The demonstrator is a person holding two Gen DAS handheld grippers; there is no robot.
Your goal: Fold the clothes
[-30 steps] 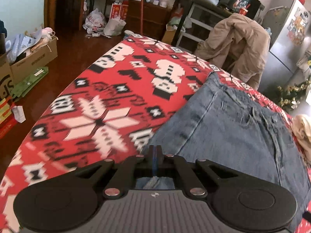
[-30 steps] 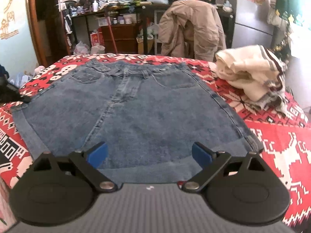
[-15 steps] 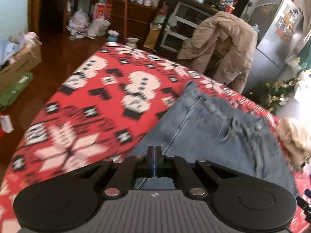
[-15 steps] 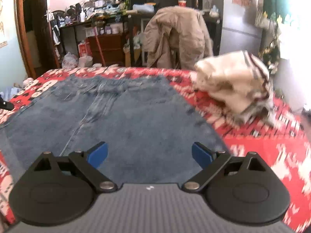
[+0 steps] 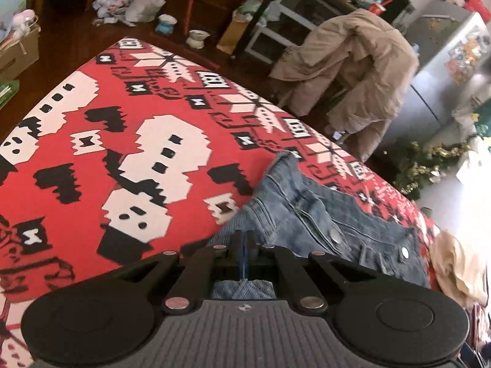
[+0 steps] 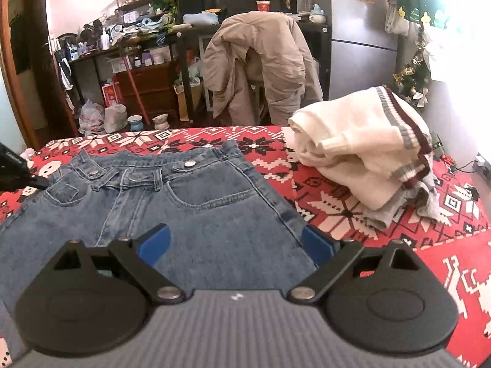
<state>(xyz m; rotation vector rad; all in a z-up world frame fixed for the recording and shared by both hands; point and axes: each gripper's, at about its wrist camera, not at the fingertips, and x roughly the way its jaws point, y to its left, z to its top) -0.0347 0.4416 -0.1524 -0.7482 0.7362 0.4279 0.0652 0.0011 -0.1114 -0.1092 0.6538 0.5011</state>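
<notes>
The left tool (image 5: pixel 244 253) is clenched on a pinch of blue denim jeans (image 6: pixel 196 208), its two fingers pressed together with ribbed inner cloth bunched just behind them. The right tool (image 6: pixel 235 245) is released, blue pads spread wide, hovering low over the denim with nothing between them.

The jeans lie on the red, white and black patterned cloth of the desk (image 5: pixel 129 128). Ahead of the right tool the waistband runs crosswise at the far end, buttons and pockets facing up, so the garment's long axis points straight away from that tool and back under it. From the left tool the waistband lies ahead and to its right; the held edge is the garment's left side, partly lifted and gathered.

A cream knitted sweater with maroon and grey stripes (image 6: pixel 368 150) sits bunched ahead and to the right of the right tool, apart from the jeans.

The right tool is nearer the jeans' free right edge, which lies just beneath its right pad; any fold across would likely turn on that edge.
</notes>
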